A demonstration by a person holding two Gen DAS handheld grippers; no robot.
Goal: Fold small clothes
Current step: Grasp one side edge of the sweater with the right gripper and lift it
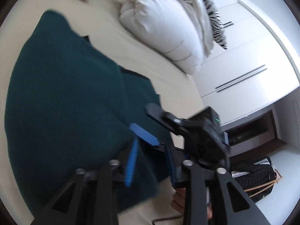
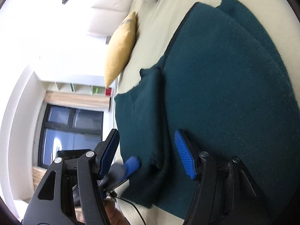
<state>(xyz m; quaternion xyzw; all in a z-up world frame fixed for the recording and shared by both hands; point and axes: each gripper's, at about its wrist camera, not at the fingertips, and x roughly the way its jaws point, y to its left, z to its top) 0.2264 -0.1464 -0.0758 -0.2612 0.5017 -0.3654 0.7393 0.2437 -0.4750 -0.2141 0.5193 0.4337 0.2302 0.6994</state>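
A dark teal knitted garment (image 1: 61, 101) lies folded in layers on the cream bed sheet (image 1: 116, 37); it also fills the right wrist view (image 2: 225, 86). My left gripper (image 1: 151, 161) is open, its blue pads just above the garment's near edge, holding nothing. My right gripper (image 2: 148, 153) is open and straddles a folded edge of the garment without gripping it. The right gripper also shows in the left wrist view (image 1: 148, 121), open, over the garment's right side. A blurred blue finger of the left gripper (image 2: 131, 166) shows in the right wrist view.
A white duvet (image 1: 165, 24) with a zebra-striped cushion (image 1: 215, 16) lies at the far end of the bed. A yellow cushion (image 2: 120, 50) sits by the bed's edge. White wardrobe doors (image 1: 243, 60), a dark shelf unit and a black bag (image 1: 253, 176) stand beside the bed.
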